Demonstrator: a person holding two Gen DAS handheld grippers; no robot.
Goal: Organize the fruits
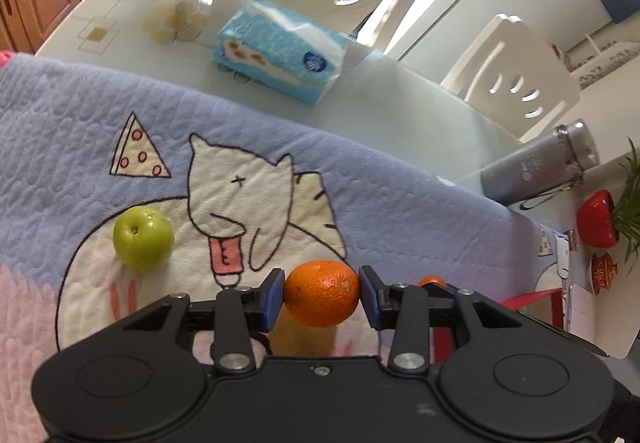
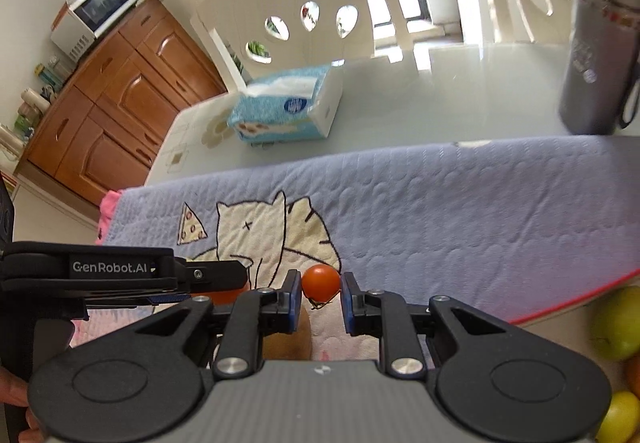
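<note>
In the left wrist view the mat (image 1: 400,195) covers the near tabletop (image 1: 400,99) across the middle of the frame. The apple (image 1: 143,238) lies on it at lower left. The orange (image 1: 322,293) sits at lower centre, between the pads of the left claw (image 1: 322,295). Beyond the mat, the tissue pack (image 1: 276,47) lies at upper centre and the flask (image 1: 540,167) at right. In the right wrist view the tomato (image 2: 321,282) sits at lower centre in the right claw (image 2: 321,297), with the left claw at lower left.
</note>
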